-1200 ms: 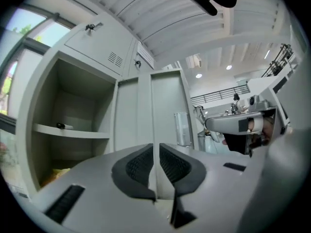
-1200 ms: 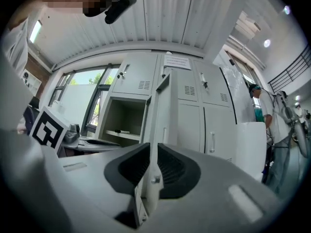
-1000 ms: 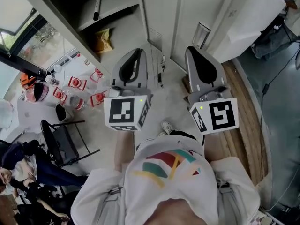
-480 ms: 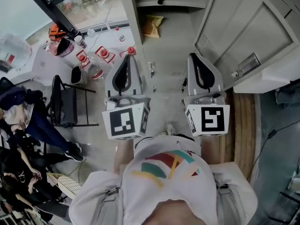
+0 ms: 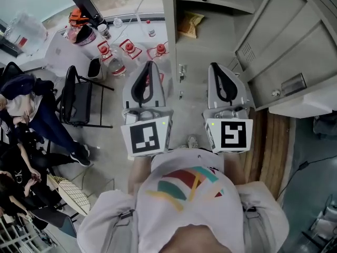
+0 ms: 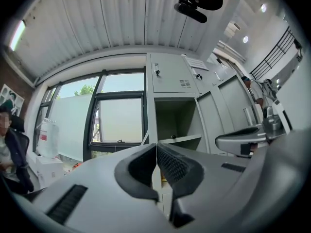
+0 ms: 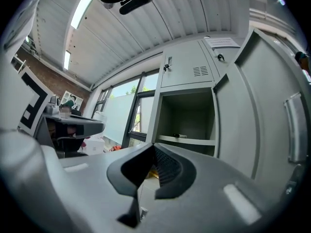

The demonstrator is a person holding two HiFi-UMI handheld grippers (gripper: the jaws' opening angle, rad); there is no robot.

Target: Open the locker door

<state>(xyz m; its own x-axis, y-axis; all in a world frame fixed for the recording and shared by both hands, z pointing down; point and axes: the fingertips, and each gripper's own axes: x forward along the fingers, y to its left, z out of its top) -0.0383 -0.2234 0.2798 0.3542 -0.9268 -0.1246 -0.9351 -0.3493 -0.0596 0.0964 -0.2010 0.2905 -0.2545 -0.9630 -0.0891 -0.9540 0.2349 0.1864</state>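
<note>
The grey locker's lower compartment stands open, and its door is swung out to the right. The door carries a handle. A black marker lies on the inner shelf and a yellow snack bag lies below it. My left gripper and right gripper hang side by side in front of the person's chest, short of the locker. Both are shut with nothing between the jaws, as the left gripper and right gripper show in their own views.
A black chair and a table with red-capped bottles stand at the left by the window. People sit at the far left. A closed locker door sits above the open compartment. A wooden floor strip runs along the right.
The head view has swung, so the open locker and its door now sit higher and further right. Both grippers stay side by side, a little lower in the picture.
</note>
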